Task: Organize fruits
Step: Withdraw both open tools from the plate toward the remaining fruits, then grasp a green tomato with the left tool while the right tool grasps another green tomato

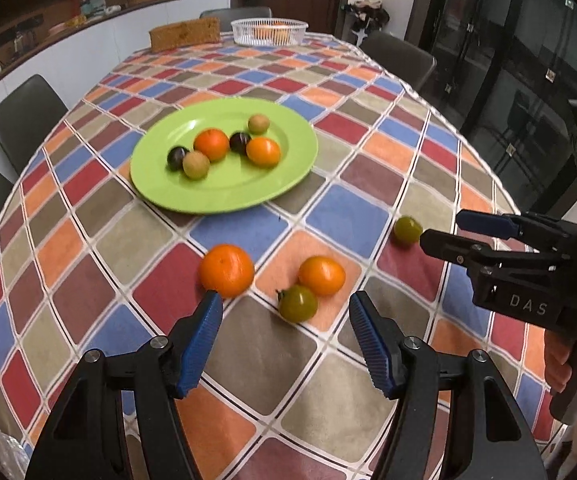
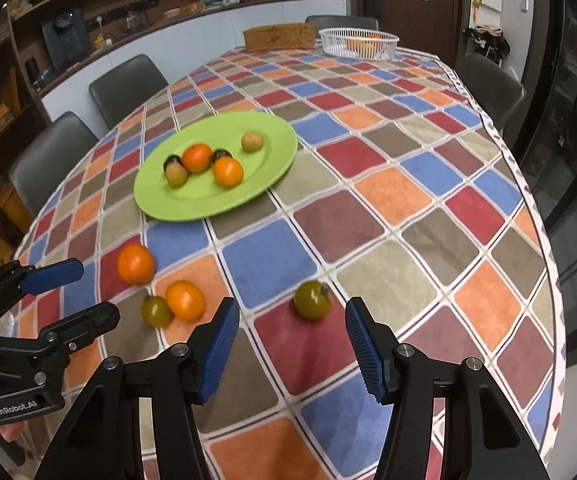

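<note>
Both grippers part-open, empty. Left gripper (image 1: 286, 332) frames green tomato (image 1: 298, 303) at 12 o'clock; right gripper (image 2: 290, 332) faces another green tomato (image 2: 312, 299) (slightly blurred). Approach step, judged. Next: descend, close, carry to green plate (image 1: 168, 196) at 11 o'clock.

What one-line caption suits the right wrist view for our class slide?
Open right claw above a lone green tomato on the checked tablecloth, green plate of fruit beyond.

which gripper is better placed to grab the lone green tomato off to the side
Right. The lone green tomato sits just ahead of the open right gripper, nearly centred between its fingers. The left gripper faces the other green tomato instead.
</note>
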### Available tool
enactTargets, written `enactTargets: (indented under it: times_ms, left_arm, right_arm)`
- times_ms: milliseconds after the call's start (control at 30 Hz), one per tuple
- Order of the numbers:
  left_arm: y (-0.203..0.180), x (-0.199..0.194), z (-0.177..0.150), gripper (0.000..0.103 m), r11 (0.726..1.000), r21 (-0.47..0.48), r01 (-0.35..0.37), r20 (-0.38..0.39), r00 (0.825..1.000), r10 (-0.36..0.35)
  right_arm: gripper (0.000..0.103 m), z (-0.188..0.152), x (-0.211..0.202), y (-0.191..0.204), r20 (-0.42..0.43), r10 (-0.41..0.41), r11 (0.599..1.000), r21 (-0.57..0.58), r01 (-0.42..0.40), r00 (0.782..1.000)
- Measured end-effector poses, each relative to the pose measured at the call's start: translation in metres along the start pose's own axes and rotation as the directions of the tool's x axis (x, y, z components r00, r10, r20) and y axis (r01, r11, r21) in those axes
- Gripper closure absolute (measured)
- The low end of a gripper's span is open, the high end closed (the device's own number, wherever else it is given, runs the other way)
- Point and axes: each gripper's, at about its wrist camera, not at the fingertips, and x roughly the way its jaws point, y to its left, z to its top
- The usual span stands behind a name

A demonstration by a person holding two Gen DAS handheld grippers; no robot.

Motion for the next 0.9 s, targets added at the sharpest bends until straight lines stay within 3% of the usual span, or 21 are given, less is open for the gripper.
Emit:
enactTargets:
  times_ms: [367,700,900]
  left_arm:
    - [-0.002,0.029,-0.008,0.038,1.000,0.022,0.004,-0.069,0.998,-0.003]
    - [-0.001,0.041,-0.006,0.039,0.999,0.035,0.020,-0.079,0.997,-0.017]
    - [0.000,0.046,-0.002,0.052,0.999,0.041,0.033,-0.083,0.996,-0.030]
  right_arm:
    - [0.047,-0.007,0.019,-0.007,-0.042,-0.009,1.000,0.004,0.009,0.999]
    - [0.047,-0.005,0.032,-0.010,-0.061,-0.011,1.000,-0.009,0.011,0.998]
    - [0.047,0.000,0.039,-0.007,-0.064,-0.008,1.000,-0.025,0.006,0.998]
